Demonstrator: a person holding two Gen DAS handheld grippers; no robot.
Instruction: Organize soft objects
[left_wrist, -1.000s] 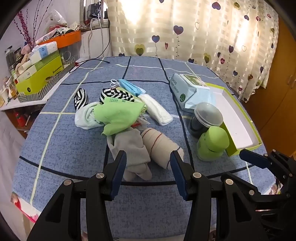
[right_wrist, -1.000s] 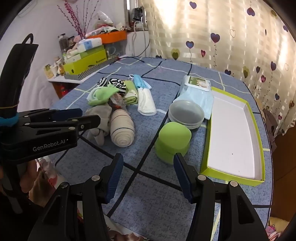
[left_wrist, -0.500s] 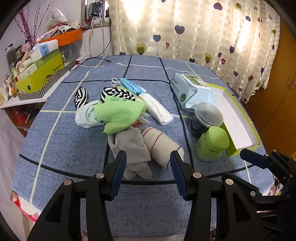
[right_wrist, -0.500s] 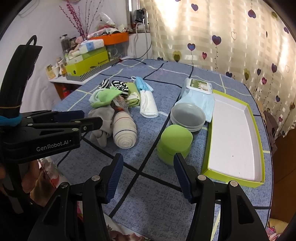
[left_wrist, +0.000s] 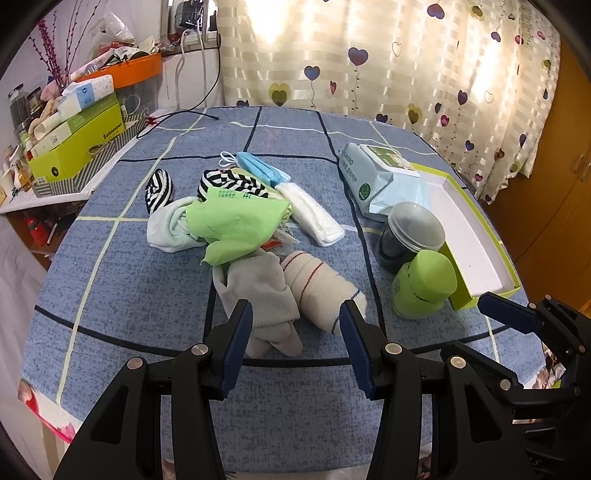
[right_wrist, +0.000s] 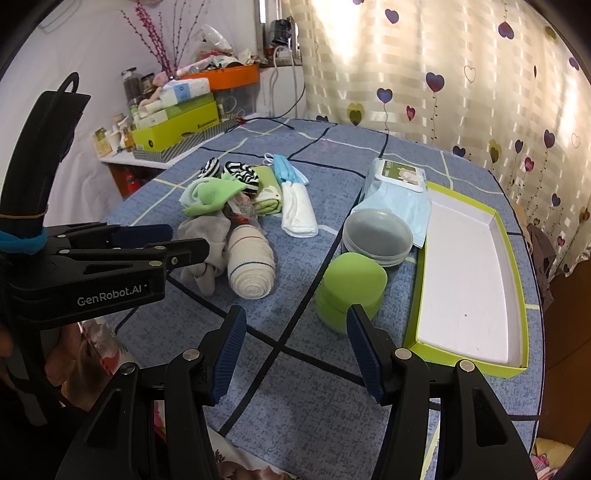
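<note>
A: Looking at the left gripper, both jaws are released and empty; the grey sock lies on the tablecloth just ahead, its length pointing away.

B: Yes; the right gripper is also released, farther from it; the left hand seems nearer.

A rolled beige sock with thin red and blue stripes is lying on its side on the worktop, touching a crumpled grey sock at its left. Behind them, a bright green cloth is draping over a pale mint sock, with two black-and-white striped socks and a folded white cloth lying close by.
</note>
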